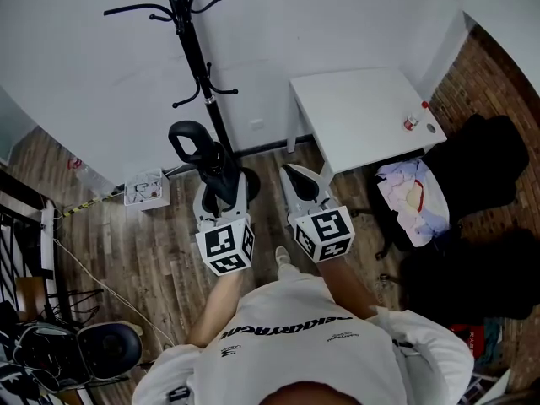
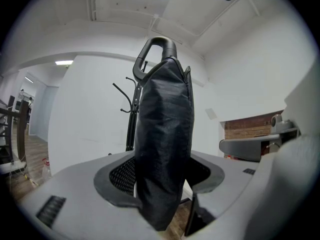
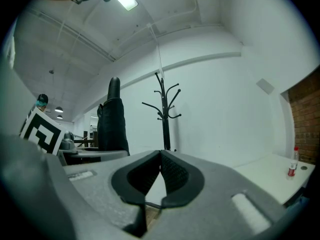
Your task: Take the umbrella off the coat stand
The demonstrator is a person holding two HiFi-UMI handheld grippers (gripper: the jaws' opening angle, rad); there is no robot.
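The left gripper [image 1: 223, 191] has its two jaws closed tight on a black folded cloth umbrella with a loop handle [image 1: 216, 169]. The jaws are about halfway apart, because the umbrella fills the gap between them. The umbrella stands straight up, with the loop at the top. It is off the tall black metal coat stand [image 1: 196, 53]. The stand is behind it, by the white wall [image 1: 84, 74], and the two do not touch.

The right gripper [image 3: 160, 153] is just beside the left one. Its jaw tips meet and it holds nothing.

A white square table [image 1: 354, 116] stands to the right of the coat stand. A small bottle with a red cap [image 1: 411, 121] sits near the tabletop's right corner.
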